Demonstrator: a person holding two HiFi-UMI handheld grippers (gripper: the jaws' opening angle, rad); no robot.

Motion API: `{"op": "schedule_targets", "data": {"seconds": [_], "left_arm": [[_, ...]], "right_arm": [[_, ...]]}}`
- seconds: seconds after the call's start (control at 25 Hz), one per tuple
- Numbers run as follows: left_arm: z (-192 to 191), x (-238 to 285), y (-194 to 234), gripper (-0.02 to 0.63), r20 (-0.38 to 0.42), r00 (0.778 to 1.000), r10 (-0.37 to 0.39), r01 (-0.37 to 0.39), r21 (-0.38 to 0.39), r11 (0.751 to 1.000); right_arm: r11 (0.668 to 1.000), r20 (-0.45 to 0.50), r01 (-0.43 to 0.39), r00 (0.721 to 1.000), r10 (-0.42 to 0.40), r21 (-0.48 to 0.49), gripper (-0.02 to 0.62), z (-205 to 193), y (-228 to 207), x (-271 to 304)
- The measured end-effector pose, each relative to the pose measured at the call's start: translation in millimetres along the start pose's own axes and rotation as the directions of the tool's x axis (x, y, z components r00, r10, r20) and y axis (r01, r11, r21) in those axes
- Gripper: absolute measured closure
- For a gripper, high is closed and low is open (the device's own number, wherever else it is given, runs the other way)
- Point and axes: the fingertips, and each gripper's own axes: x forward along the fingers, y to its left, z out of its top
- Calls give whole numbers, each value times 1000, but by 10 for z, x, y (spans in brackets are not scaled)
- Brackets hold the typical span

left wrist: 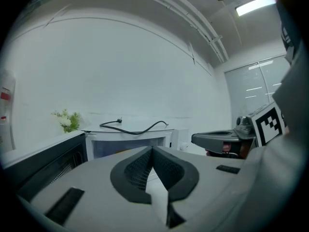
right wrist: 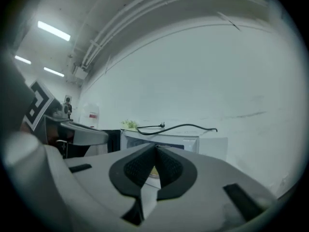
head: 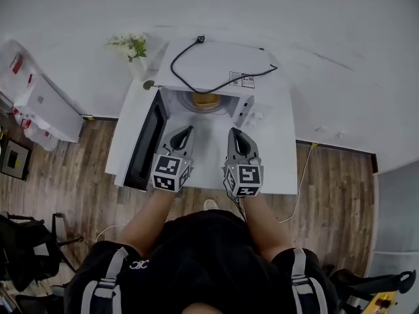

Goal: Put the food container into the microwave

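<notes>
Food container [head: 206, 101] sits already inside the microwave [head: 222, 61], at 12 o'clock from my two grippers, so I judge the main step is done. My left gripper [head: 188, 129] and right gripper [head: 232, 131] both have their jaws pressed together at the tips, with nothing between them, well apart from the container. The door [head: 145, 142] stands open at 9 o'clock of the cavity; closing it may be what remains.

The microwave [head: 216, 64] is white, its cord [head: 173, 65] black. The food container [head: 206, 101] is yellow. The floor [head: 85, 175] is brown wood.
</notes>
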Motion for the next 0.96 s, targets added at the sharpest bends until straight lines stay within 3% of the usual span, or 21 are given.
{"op": "schedule_targets", "data": {"seconds": [0.12, 0.96], "left_arm": [[-53, 18, -70, 613, -11, 1000, -19, 19, 1, 1000], [-73, 225, -159, 612, -23, 999, -29, 29, -1, 1000]], "right_arm": [[999, 29, 10, 1000, -9, -52, 594, 90, 19, -95], [1000, 4, 5, 1000, -5, 25, 594, -13, -181, 5]]}}
